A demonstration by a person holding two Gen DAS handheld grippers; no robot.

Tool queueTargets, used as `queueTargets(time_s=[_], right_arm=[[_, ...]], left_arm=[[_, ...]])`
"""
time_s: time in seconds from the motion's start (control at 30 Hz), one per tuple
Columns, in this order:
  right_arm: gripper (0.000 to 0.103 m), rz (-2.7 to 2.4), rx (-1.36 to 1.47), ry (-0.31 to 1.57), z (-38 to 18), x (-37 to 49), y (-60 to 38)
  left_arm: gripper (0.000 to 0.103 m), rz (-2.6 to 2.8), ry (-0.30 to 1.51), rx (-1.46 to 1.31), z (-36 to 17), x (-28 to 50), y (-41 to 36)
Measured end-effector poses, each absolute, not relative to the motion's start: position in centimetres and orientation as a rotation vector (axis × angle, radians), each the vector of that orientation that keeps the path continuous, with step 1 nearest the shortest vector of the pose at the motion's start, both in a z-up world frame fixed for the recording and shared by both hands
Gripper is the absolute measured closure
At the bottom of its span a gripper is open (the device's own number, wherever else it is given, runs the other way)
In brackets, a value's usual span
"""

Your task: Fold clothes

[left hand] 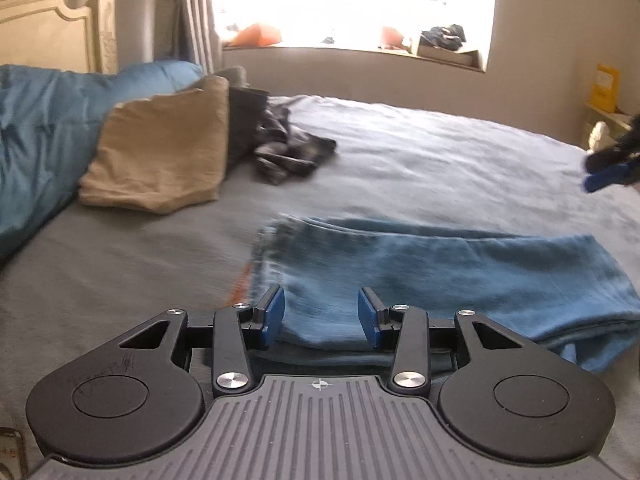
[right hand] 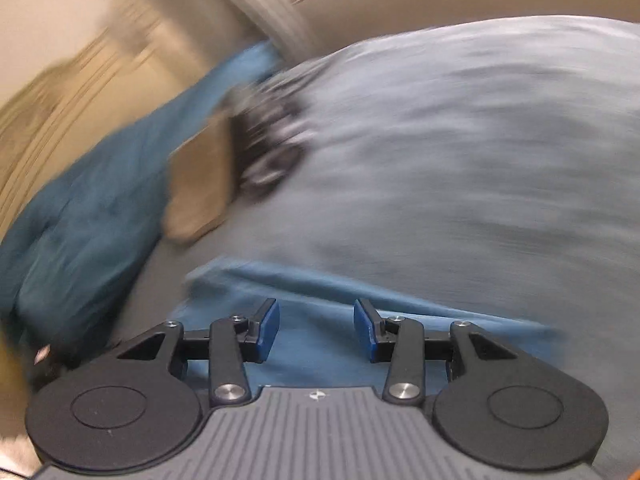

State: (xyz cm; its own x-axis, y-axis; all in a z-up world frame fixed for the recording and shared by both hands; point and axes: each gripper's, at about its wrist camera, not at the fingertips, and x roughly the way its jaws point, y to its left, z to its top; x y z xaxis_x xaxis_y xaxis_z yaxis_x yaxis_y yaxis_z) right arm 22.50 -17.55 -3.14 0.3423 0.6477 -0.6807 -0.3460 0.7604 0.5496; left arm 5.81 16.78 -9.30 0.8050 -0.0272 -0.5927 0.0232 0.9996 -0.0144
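Blue jeans (left hand: 460, 268) lie folded across the grey bed sheet (left hand: 420, 152), legs stretched to the right. My left gripper (left hand: 321, 314) hovers open over their near left end, nothing between its blue pads. My right gripper (left hand: 608, 164) shows at the far right edge of the left wrist view, raised above the bed. In the blurred right wrist view the right gripper (right hand: 316, 326) stands open above the jeans (right hand: 320, 320), holding nothing.
A tan folded garment (left hand: 160, 156) leans against a teal duvet (left hand: 48, 128) at the left. Dark crumpled clothes (left hand: 288, 148) lie beside it. A cream headboard (left hand: 52, 20), curtain and bright window (left hand: 348, 0) stand behind. A yellow box (left hand: 606, 86) sits at right.
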Motion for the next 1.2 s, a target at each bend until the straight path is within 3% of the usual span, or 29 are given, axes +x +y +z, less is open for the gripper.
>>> queueTargets(time_s=[0.27, 0.6, 0.87, 0.93, 1.07, 1.2], right_arm=[[0.059, 0.999, 0.079, 1.123, -4.7, 22.5, -1.3], [0.059, 1.123, -0.367, 0.89, -8.3, 13.8, 5.3], [0.059, 1.124, -0.438, 0.811, -9.2, 12.6, 6.7], [0.059, 1.114, -0.421, 0.817, -9.4, 12.8, 6.6], [0.059, 1.097, -0.396, 0.827, -9.7, 13.0, 6.5], [0.059, 1.086, -0.383, 0.826, -9.8, 13.1, 6.5]], left_arm=[[0.063, 0.017, 0.686, -0.095, -9.8, 5.6, 19.3], [0.063, -0.02, 0.729, -0.271, -10.3, 5.7, 21.8], [0.063, -0.022, 0.738, -0.352, -10.5, 6.3, 22.2], [0.065, -0.024, 0.731, -0.359, -10.4, 6.6, 22.1], [0.082, -0.02, 0.719, -0.371, -10.5, 7.2, 22.0], [0.089, -0.009, 0.687, -0.365, -10.1, 7.4, 21.9]])
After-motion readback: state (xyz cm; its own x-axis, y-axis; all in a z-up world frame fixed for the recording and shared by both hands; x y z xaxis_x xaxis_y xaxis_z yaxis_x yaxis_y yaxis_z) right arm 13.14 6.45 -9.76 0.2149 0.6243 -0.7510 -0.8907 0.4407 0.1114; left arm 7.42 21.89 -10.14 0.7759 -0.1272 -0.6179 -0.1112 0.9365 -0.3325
